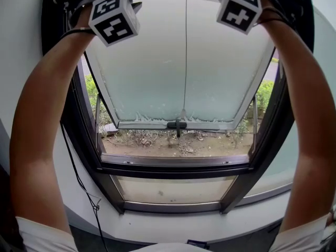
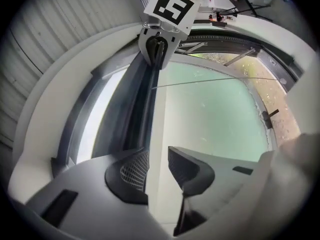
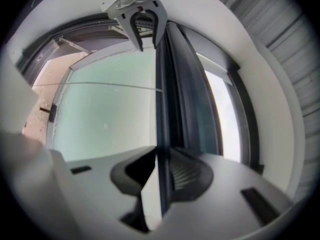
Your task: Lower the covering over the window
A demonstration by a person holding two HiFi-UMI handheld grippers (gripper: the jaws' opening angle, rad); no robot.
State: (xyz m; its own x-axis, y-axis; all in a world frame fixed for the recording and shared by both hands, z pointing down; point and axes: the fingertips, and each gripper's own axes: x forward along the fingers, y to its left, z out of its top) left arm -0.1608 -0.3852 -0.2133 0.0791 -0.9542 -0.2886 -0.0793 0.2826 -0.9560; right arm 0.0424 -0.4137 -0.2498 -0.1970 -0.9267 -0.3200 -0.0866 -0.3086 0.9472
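Now: both grippers at the top of the window [image 1: 184,77], lowering not yet begun.
Risk: if your 2 ends pull unevenly, the blind's bottom rail [image 2: 160,119] skews or slips off the pads. Your left gripper [image 2: 158,151] clamps it, jaws fairly wide, the rail filling the gap. Your right gripper [image 3: 160,151] pinches the same rail more narrowly. Left arm [image 1: 44,119] and right arm [image 1: 310,119] reach overhead, grippers aimed slightly upward.

Both cubes [image 1: 114,17] wear black-and-white square markers; the window frame [image 1: 173,171] is black, its frosted pane [image 1: 157,72] pale green.
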